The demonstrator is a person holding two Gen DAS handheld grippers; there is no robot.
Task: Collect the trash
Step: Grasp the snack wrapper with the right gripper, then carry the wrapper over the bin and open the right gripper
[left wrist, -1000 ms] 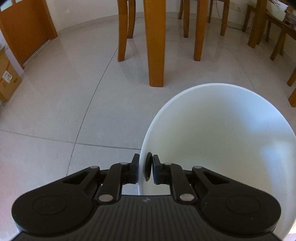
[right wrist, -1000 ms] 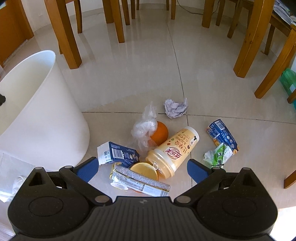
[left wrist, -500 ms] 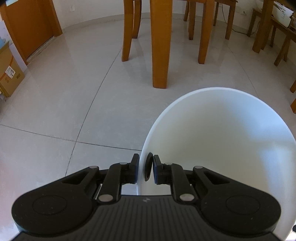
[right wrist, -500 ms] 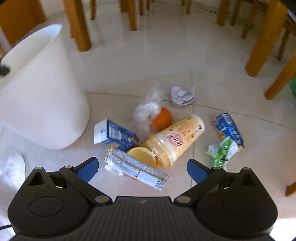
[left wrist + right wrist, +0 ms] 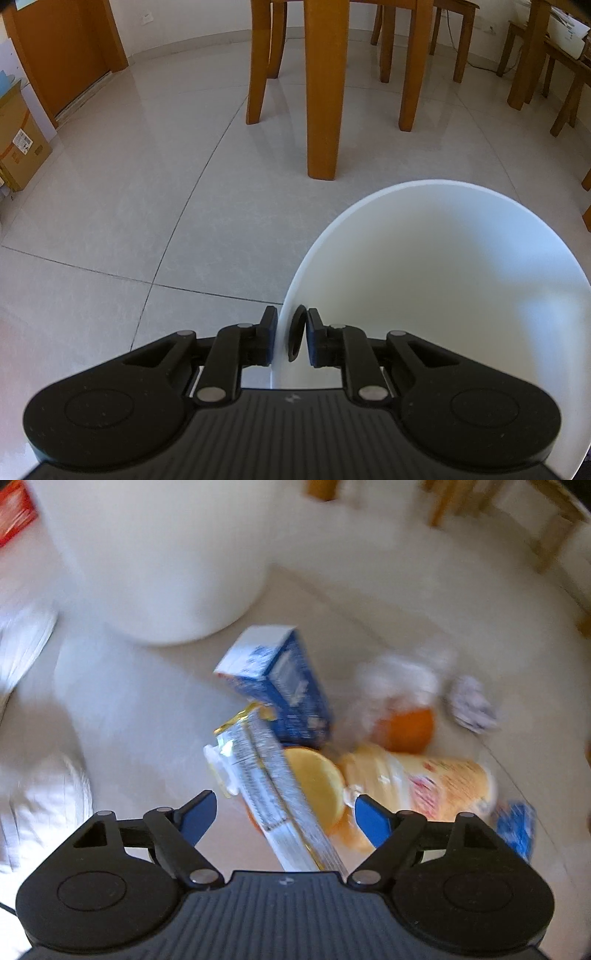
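My left gripper (image 5: 291, 338) is shut on the near rim of the white bin (image 5: 443, 280), one finger outside the wall and one inside. The right wrist view is motion-blurred. My right gripper (image 5: 285, 815) is open low over a trash pile, and a silver and gold wrapper (image 5: 266, 771) runs between its blue fingertips (image 5: 199, 812). Under the wrapper lies a yellow lid (image 5: 314, 782). Behind it stands a blue carton (image 5: 280, 686). To the right are a yellow drink cup (image 5: 424, 779), an orange (image 5: 406, 731) with a clear bag (image 5: 399, 679), and crumpled paper (image 5: 472, 705). The bin (image 5: 166, 561) stands at the back left.
A blue wrapper (image 5: 517, 827) lies at the far right and white tissue (image 5: 48, 805) at the left. Wooden table and chair legs (image 5: 321, 110) stand beyond the bin. A cardboard box (image 5: 18, 144) sits by the left wall.
My right gripper has dropped and swung toward the trash pile, so the wrapper now lies between its fingers, which stand a little closer together. The left gripper still holds the bin rim and has tilted up slightly.
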